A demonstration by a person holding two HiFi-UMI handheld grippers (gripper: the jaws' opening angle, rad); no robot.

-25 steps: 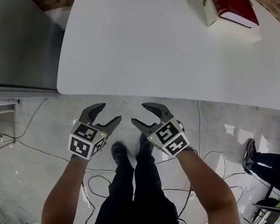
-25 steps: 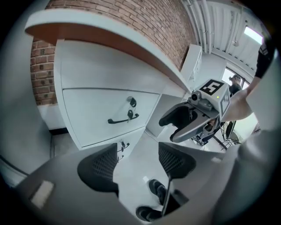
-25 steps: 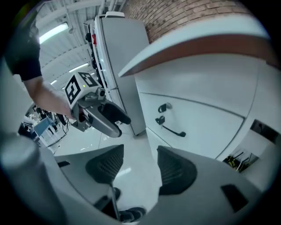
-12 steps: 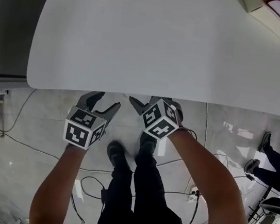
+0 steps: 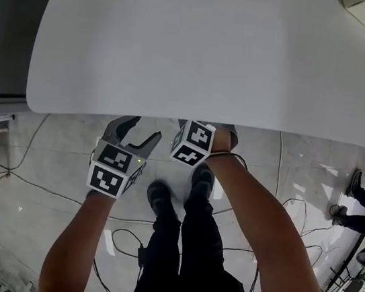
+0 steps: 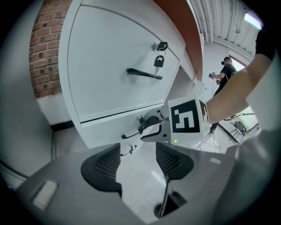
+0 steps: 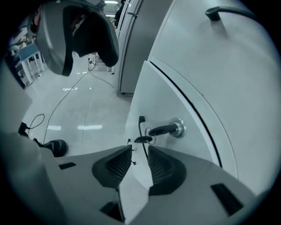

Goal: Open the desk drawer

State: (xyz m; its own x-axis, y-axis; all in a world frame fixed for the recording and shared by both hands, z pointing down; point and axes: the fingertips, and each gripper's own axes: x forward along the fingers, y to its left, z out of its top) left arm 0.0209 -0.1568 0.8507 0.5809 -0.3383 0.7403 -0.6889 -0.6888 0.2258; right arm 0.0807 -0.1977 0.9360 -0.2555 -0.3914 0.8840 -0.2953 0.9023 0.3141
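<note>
White desk drawer [image 6: 101, 127], shut, black handle [image 6: 130, 135]

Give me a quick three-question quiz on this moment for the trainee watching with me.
1. True or false: the left gripper holds the upper drawer's handle.
2. Which drawer's handle runs between the right gripper's jaws? A upper, B lower.
3. What hangs below the upper drawer's lock?
Key: 1 false: its jaws, which have just closed a little, stand apart with nothing between them. 2 B: the lower drawer's handle; the jaws have just been closing but do not pinch it yet. 3 a key.
</note>
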